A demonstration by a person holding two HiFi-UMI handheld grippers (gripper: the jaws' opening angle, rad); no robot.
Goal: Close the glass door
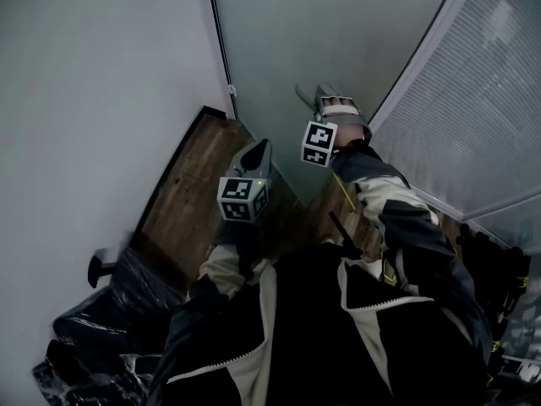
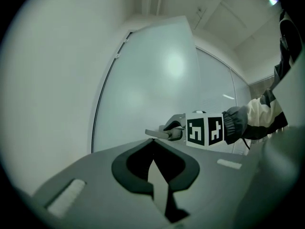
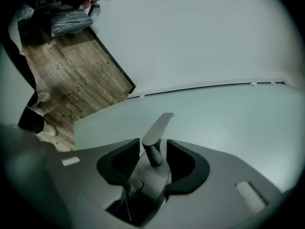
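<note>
The frosted glass door (image 1: 338, 41) fills the space ahead of me, with a grey lever handle (image 1: 306, 96) on it. My right gripper (image 1: 334, 108) is at that handle. In the right gripper view the handle's stem (image 3: 155, 149) stands between the two black pads, which lie close against both of its sides, while the lever (image 3: 159, 125) sticks out past them. In the left gripper view, the right gripper (image 2: 174, 131) is on the handle (image 2: 156, 133). My left gripper (image 1: 258, 155) is lower and to the left, short of the glass, shut with nothing in it (image 2: 152, 144).
A white wall (image 1: 93, 100) stands at the left, and a black door frame strip (image 1: 221, 45) runs between it and the glass. At the right is a partition with blinds (image 1: 482, 117). Below is wooden floor (image 1: 194, 184), with black plastic bags (image 1: 110, 328) at the lower left.
</note>
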